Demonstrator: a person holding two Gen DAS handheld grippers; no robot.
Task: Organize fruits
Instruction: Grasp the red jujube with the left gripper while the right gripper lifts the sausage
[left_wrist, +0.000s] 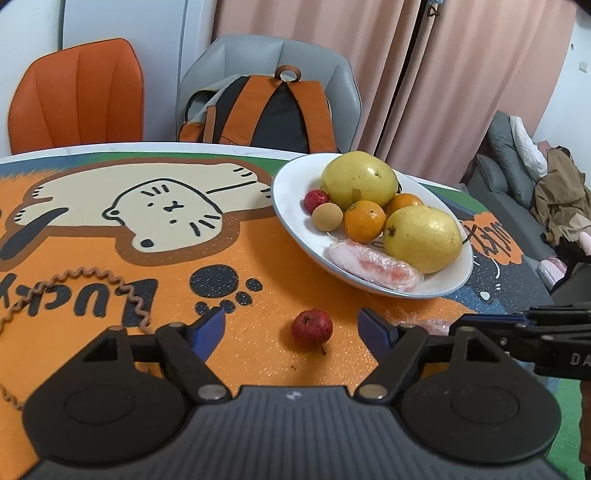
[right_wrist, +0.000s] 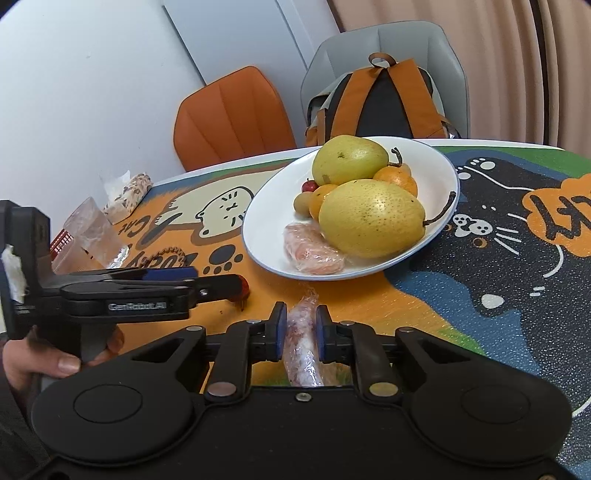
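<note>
Judging by the full plate (left_wrist: 291, 221), most fruit was sorted; the right hand-held gripper (right_wrist: 301, 328) clamped a wrapped piece (right_wrist: 301, 347), while the left hand-held gripper (left_wrist: 291, 326), jaws wide, straddled a red fruit (left_wrist: 311, 326) at the plate's seven o'clock.

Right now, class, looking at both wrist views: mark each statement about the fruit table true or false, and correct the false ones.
1. The right tongs grip a plastic-wrapped fruit piece. True.
2. The left tongs are shut on the small red fruit. False: they are open, the fruit lying on the mat between them.
3. The white plate holds two large yellow pears. True.
4. The backpack lies on the table. False: it sits on the grey chair.
</note>
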